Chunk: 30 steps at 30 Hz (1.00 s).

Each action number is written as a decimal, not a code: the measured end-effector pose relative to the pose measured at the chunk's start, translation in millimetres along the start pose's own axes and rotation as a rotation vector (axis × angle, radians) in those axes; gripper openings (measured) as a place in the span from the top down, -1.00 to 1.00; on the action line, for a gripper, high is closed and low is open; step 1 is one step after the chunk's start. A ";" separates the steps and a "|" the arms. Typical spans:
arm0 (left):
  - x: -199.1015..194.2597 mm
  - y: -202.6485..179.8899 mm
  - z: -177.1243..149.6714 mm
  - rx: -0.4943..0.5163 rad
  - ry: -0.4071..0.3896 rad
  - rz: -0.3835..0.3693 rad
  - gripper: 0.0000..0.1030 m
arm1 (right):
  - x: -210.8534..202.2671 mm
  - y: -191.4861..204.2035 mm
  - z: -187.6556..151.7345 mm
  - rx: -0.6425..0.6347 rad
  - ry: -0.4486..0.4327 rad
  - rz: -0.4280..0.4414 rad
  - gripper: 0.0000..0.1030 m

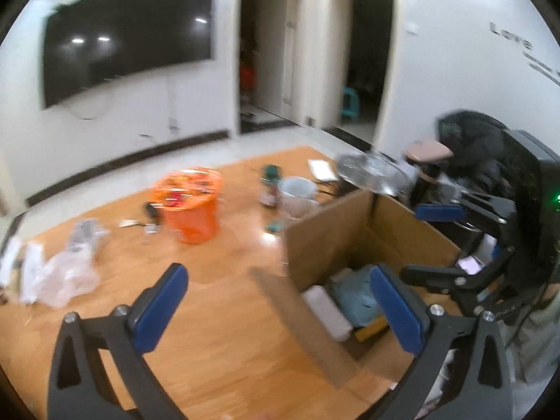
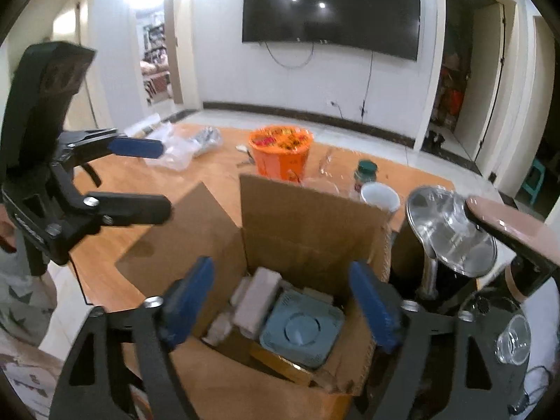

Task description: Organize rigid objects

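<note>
An open cardboard box stands on the wooden table. Inside lie a blue square container, a pale block and a yellow item. My left gripper is open and empty, at the box's left front corner. My right gripper is open and empty, just above the box opening. Each gripper shows in the other view, the right one and the left one.
An orange tub, a green-capped jar, a white cup and crumpled plastic bags sit on the table. A kettle with an open lid stands right of the box.
</note>
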<state>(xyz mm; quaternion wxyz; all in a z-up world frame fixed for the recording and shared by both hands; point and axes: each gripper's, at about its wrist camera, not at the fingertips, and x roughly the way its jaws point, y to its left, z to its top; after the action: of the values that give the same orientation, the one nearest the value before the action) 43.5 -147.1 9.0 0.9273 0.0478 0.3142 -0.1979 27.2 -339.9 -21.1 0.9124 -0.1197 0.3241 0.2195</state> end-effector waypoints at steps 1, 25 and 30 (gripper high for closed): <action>-7.3 3.7 -3.9 -0.019 -0.027 0.053 -0.99 | -0.7 2.4 2.0 -0.002 -0.009 0.000 -0.62; -37.3 71.3 -43.5 -0.293 -0.097 0.408 -0.99 | -2.3 43.8 30.4 -0.046 -0.273 0.049 -1.00; -38.9 69.6 -41.8 -0.291 -0.105 0.413 -0.99 | -1.5 40.1 27.6 -0.039 -0.266 0.046 -1.00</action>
<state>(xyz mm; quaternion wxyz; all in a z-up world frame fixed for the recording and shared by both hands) 19.4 -61.3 -3.4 0.9601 -0.0332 0.2746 0.0409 21.8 -295.3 -2.2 0.9396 -0.0996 0.1985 0.2604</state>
